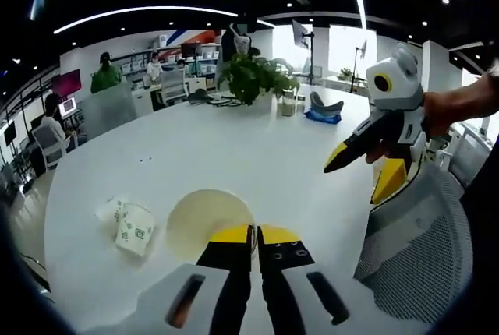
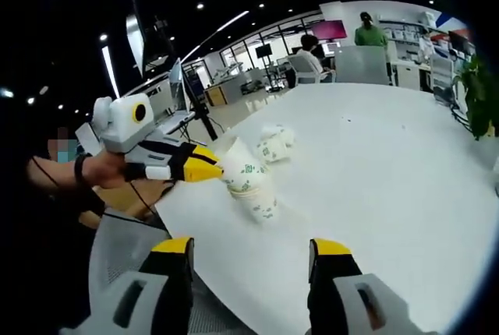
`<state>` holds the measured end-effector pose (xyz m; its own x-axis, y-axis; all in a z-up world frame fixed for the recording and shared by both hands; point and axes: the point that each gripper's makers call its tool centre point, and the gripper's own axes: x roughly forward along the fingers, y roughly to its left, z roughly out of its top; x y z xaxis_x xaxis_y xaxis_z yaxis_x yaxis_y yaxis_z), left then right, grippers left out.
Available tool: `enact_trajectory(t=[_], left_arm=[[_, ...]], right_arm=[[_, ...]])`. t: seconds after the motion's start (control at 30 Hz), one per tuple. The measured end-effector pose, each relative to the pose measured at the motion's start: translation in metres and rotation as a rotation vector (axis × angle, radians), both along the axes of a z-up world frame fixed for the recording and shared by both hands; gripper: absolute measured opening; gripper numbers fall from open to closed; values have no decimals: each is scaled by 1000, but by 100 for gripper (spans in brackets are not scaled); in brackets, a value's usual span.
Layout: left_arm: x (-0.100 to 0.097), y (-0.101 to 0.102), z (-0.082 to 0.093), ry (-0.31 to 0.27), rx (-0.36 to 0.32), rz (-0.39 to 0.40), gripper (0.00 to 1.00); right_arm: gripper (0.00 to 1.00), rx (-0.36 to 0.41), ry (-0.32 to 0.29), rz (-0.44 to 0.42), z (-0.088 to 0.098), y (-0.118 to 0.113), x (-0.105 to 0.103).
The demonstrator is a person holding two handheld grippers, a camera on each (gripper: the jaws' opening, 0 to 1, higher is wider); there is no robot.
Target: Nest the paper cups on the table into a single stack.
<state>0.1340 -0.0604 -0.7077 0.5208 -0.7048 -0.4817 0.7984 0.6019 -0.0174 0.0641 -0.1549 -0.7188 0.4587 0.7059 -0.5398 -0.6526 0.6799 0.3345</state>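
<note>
Your left tongs (image 2: pixel 214 170) are clamped on a stack of nested cups (image 2: pixel 249 187), white paper with green print, at centre of the right gripper view. Two loose cups (image 2: pixel 273 144) lie just above it on the white surface (image 2: pixel 374 163). Your right tongs (image 2: pixel 253 261) stand apart, holding nothing.

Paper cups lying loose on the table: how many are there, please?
2: the nearer cup and the farther cup lie side by side near the table edge, beyond the stack held by the left hand-held gripper.
</note>
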Motion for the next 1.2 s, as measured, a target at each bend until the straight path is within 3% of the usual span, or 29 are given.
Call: enact_trajectory(t=[0.3, 1.2], left_arm=[[10, -3, -7, 14, 24, -12, 1], [10, -16, -42, 83, 96, -67, 2]], right_arm=[[58, 4, 5, -11, -2, -1, -3], [59, 15, 5, -54, -3, -14, -6]])
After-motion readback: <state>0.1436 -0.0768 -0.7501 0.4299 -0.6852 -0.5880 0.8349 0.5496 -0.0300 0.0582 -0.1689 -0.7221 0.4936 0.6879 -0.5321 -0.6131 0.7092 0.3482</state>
